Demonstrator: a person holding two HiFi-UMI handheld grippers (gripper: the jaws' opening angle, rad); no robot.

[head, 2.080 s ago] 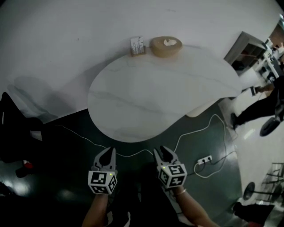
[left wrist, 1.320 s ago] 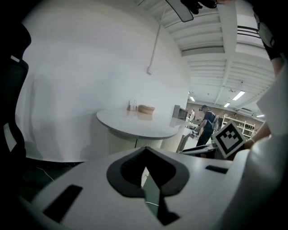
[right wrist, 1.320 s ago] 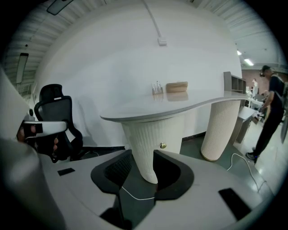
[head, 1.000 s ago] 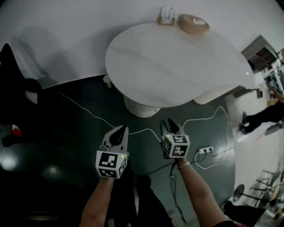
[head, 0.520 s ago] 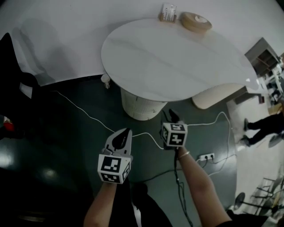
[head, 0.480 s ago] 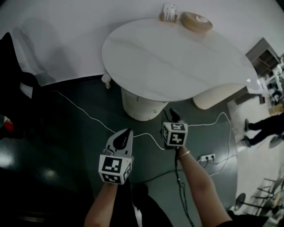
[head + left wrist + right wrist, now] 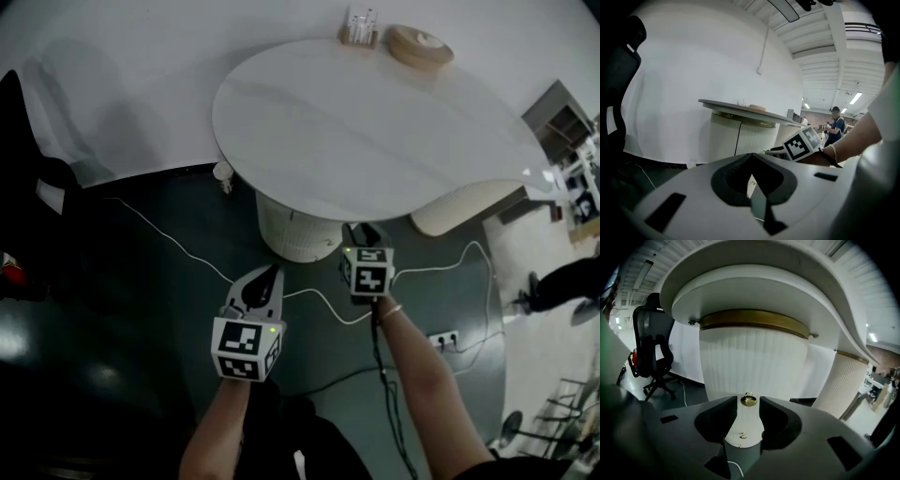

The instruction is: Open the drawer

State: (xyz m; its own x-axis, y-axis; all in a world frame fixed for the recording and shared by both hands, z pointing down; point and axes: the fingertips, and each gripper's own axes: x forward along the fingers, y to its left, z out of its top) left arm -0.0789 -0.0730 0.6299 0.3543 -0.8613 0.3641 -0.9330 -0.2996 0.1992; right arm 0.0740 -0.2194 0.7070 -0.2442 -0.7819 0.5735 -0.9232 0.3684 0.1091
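Observation:
A white ribbed pedestal (image 7: 292, 232) with a gold band (image 7: 754, 319) stands under the white table top (image 7: 356, 122). On its front sits a round brass drawer knob (image 7: 749, 401), with a smaller brass knob (image 7: 743, 436) lower down. My right gripper (image 7: 748, 406) is open, and the brass knob shows just ahead between its fingertips, apart from them. In the head view the right gripper (image 7: 362, 232) is close to the pedestal. My left gripper (image 7: 265, 278) hangs lower left over the dark floor, its jaws together and empty. From the left gripper view I see the right gripper's marker cube (image 7: 802, 144).
A white cable (image 7: 187, 246) and a power strip (image 7: 443, 338) lie on the dark floor. A black office chair (image 7: 654, 341) stands at the left. A wooden bowl (image 7: 420, 45) and a card holder (image 7: 361, 26) sit at the table's far edge. A second pedestal (image 7: 843, 385) stands right.
Both grippers have moved forward and down toward the pedestal. The right gripper has come up close to the pedestal's front. The left stays behind it.

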